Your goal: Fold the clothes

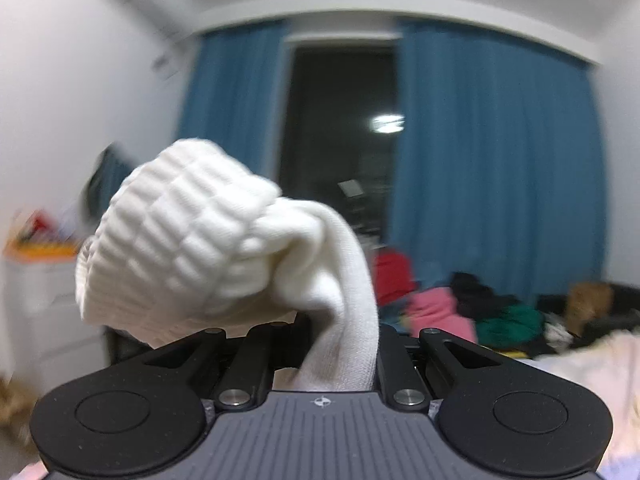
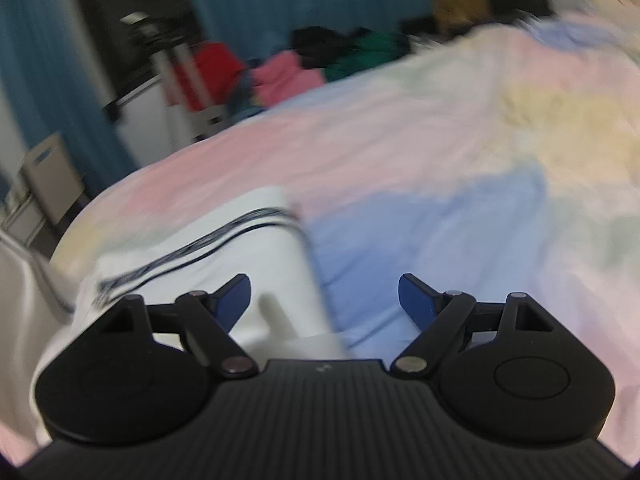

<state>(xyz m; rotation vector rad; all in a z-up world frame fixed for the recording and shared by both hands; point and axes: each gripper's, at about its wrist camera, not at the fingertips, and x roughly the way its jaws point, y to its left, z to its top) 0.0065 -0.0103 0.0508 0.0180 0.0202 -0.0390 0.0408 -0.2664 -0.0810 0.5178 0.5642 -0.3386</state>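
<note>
The left gripper (image 1: 340, 344) is raised off the bed, its jaws clamped on a white garment (image 1: 224, 240) whose ribbed cuff bunches up before blue curtains (image 1: 492, 152). The right gripper (image 2: 325, 300) hangs with blue fingertips (image 2: 234, 300) spread wide and holding nothing, above a pastel bedsheet (image 2: 440, 168). A white cloth with dark stripes (image 2: 248, 264) lies beneath it, left of centre, and a pile of coloured clothes (image 2: 304, 68) sits at the bed's far edge.

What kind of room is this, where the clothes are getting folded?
Most likely a bedroom at night: a bed with a pastel bedspread, blue curtains framing a dark window, and a heap of clothes at the far side.
</note>
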